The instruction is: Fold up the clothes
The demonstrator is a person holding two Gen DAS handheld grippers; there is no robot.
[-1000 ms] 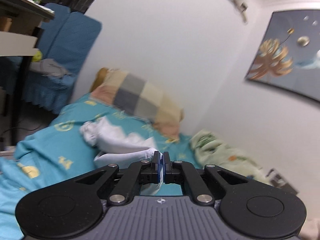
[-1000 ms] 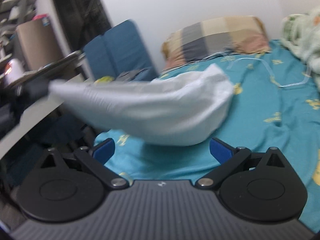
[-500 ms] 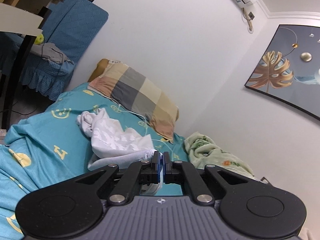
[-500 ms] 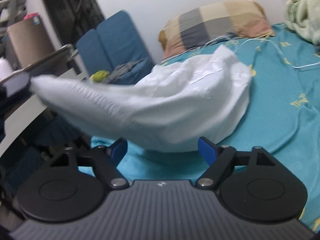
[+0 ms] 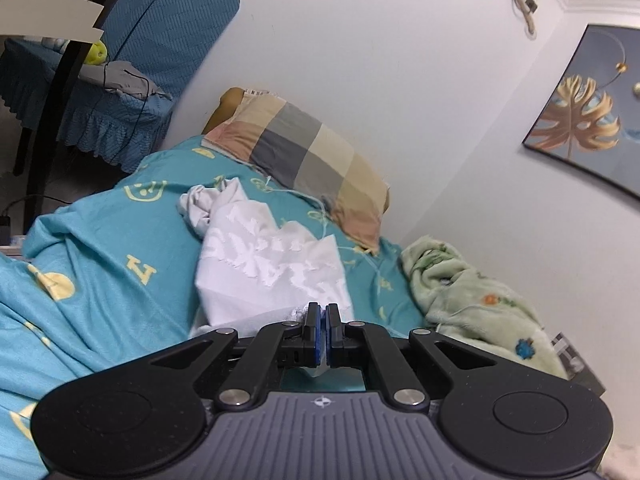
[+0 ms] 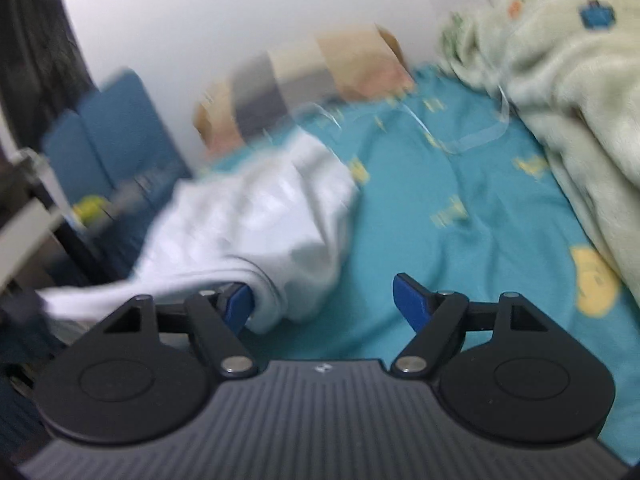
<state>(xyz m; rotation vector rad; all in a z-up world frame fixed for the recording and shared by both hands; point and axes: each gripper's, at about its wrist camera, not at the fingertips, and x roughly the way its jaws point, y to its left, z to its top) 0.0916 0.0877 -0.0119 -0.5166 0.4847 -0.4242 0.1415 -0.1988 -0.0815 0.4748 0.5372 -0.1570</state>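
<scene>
While the white shirt [image 5: 264, 264] lies spread and crumpled on the teal bed sheet [image 5: 108, 240], the left gripper [image 5: 321, 330] has its two fingers pressed together on an edge of the cloth, near the front of the bed. The right gripper [image 6: 324, 300] has its fingers wide apart; its left blue pad [image 6: 240, 305] touches the folded hem of the shirt [image 6: 256, 220], but nothing is clamped between the pads. This view is blurred, so fine details of the cloth cannot be seen. Behind the shirt a checked pillow [image 5: 304, 156] rests against the white wall, and a pale green blanket [image 5: 472, 296] is heaped on the sheet beside it. A blue chair [image 5: 132, 72] stands past the head of the bed.
</scene>
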